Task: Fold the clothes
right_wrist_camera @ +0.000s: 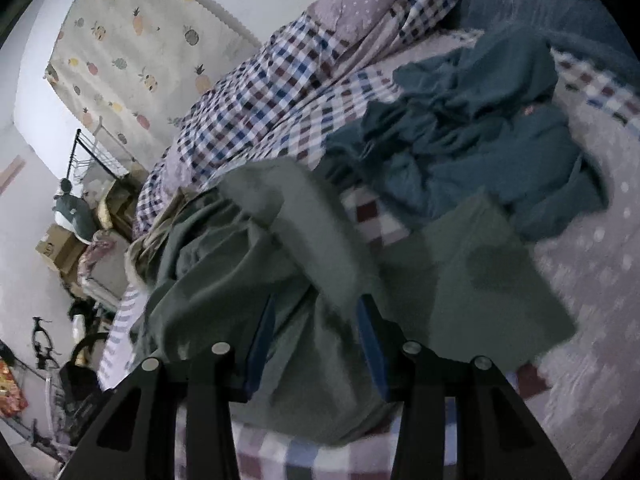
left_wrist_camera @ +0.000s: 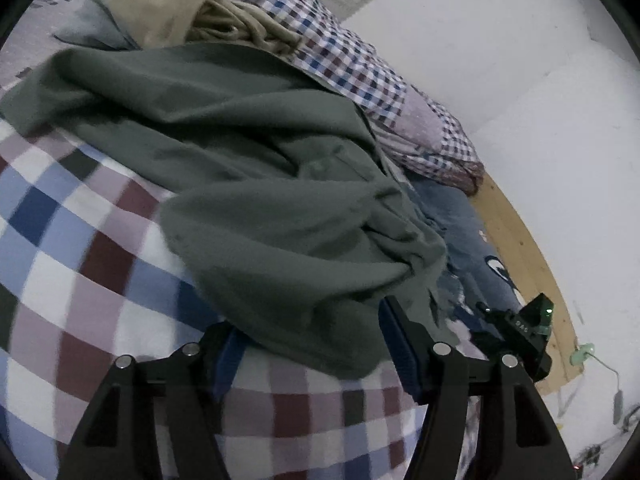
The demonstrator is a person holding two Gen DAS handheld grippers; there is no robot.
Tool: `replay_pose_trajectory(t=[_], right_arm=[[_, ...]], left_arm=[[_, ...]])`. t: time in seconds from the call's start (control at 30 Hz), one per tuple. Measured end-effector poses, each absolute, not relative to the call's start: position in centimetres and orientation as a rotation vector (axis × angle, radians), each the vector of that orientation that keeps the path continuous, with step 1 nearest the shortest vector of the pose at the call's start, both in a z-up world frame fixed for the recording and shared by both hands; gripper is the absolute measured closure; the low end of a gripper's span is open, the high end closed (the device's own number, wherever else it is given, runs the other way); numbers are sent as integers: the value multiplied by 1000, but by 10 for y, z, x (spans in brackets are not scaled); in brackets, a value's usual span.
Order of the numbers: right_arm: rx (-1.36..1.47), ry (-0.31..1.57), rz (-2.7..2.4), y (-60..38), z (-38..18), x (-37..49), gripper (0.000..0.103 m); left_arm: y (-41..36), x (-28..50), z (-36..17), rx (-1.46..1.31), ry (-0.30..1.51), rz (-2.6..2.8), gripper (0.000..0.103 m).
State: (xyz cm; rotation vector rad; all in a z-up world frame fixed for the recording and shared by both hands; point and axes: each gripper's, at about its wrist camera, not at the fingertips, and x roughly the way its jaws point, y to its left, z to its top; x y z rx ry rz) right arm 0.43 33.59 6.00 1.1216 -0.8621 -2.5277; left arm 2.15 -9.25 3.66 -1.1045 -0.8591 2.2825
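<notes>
checked bedspread (left_wrist_camera: 80, 240) bears green garment (left_wrist_camera: 260, 184) between both jaws.

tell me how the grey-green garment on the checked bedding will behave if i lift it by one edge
The grey-green garment is probably floppy: it lies in soft folds and bunches, so it should sag and drape from whatever point is gripped. It looks thin and light, likely to trail over the checked bedding rather than lift whole. Its matte cloth seems unlikely to slip from the jaws.

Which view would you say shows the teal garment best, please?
The right wrist view: the teal garment lies crumpled in full sight on the bed. The left wrist view doesn't show it clearly.
</notes>
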Motion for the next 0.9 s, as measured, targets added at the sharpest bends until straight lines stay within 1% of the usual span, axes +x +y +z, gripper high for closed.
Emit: replay_pose_trajectory(t=[0.13, 0.3, 0.33, 0.37, 0.4, 0.43, 0.57, 0.7, 0.8, 0.9], right_arm=[[1159, -915, -2489, 326, 53, 18, 57], [1195, -935, -2504, 320, 47, 36, 57], [1201, -940, -2507, 320, 45, 39, 57], [1211, -953, -2503, 320, 43, 42, 57], [1222, -969, -2497, 321, 40, 45, 57], [1228, -986, -2492, 321, 38, 48, 57], [1234, -995, -2480, 317, 40, 52, 57], [1224, -1009, -2461, 313, 42, 56, 57], [1224, -1038, -2456, 312, 39, 59, 57], [1226, -1075, -2422, 309, 35, 58, 56]], left_arm=[[-81, 23, 37, -1110, -836, 2244, 35], [-77, 23, 36, -1088, -914, 2149, 35], [-78, 22, 36, -1079, -935, 2131, 37], [-80, 21, 35, -1073, -963, 2113, 58], [-83, 19, 34, -1072, -1001, 2095, 75], [-87, 17, 33, -1072, -1039, 2084, 101], [-114, 18, 48, -945, -1161, 2097, 101], [-140, 21, 72, -781, -1220, 2128, 101], [-160, 20, 82, -714, -1264, 2164, 101], [-178, 13, 75, -718, -1350, 2177, 101]])
